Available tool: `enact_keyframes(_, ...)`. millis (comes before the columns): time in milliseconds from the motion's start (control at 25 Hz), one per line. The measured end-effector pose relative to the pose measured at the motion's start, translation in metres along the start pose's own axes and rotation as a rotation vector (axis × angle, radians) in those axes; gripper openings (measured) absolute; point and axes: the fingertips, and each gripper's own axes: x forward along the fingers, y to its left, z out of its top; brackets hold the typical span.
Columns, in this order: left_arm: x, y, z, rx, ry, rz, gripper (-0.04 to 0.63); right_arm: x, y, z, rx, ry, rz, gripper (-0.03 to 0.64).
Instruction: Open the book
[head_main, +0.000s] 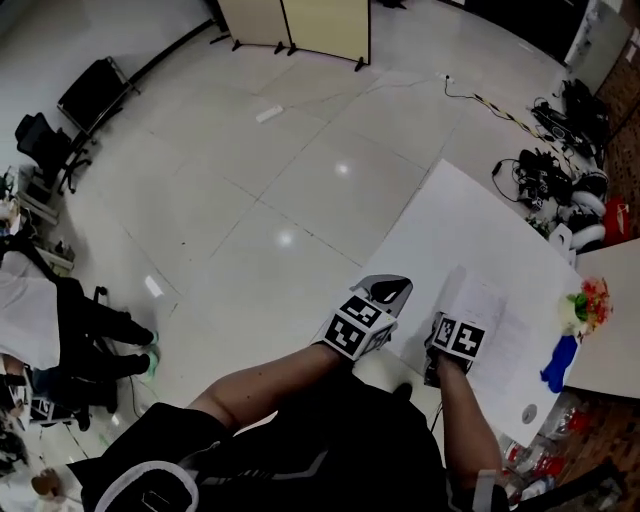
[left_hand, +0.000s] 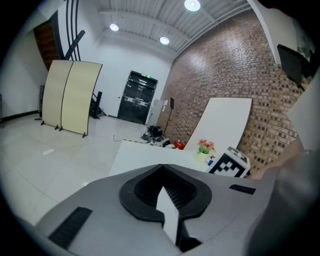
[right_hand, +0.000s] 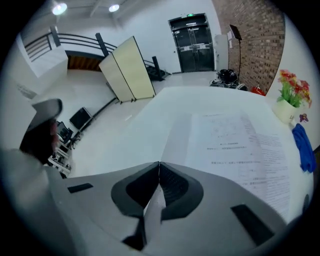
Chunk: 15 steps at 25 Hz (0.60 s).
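White table (head_main: 460, 215) is seen bearing the book (right_hand: 235, 150), lying open with printed pages flat. Right gripper (right_hand: 159, 164), jaws closed and empty, is held at the book's near edge; left gripper (head_main: 388, 290), likewise closed, is raised just beside it.

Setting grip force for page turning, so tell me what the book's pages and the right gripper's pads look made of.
Book pages: thin matte white paper by the look, printed in black, lying flat. Right gripper pads: dark and finely ribbed, probably rubber or soft plastic; a white sheet sits clamped between them.
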Motion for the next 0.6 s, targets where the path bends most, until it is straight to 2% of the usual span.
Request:
enact_keyframes(200, -0.02, 0.021, -0.012, -0.006, 0.016, 0.021, -0.005, 0.037, 0.006, -0.023, -0.027, 0.094, -0.07, 0.005)
enact_keyframes(360, -0.026, 0.025, -0.015, -0.015, 0.025, 0.019, -0.005, 0.042, 0.01, -0.028, -0.051, 0.105, -0.088, 0.007)
enact_keyframes(480, -0.023, 0.02, -0.009, -0.016, 0.019, 0.0, -0.005, 0.028, 0.018, -0.016, -0.054, 0.055, -0.064, 0.007)
enact_keyframes(600, -0.013, 0.013, 0.003, -0.014, 0.001, -0.021, -0.005, -0.005, 0.033, 0.009, -0.015, -0.065, 0.031, 0.008)
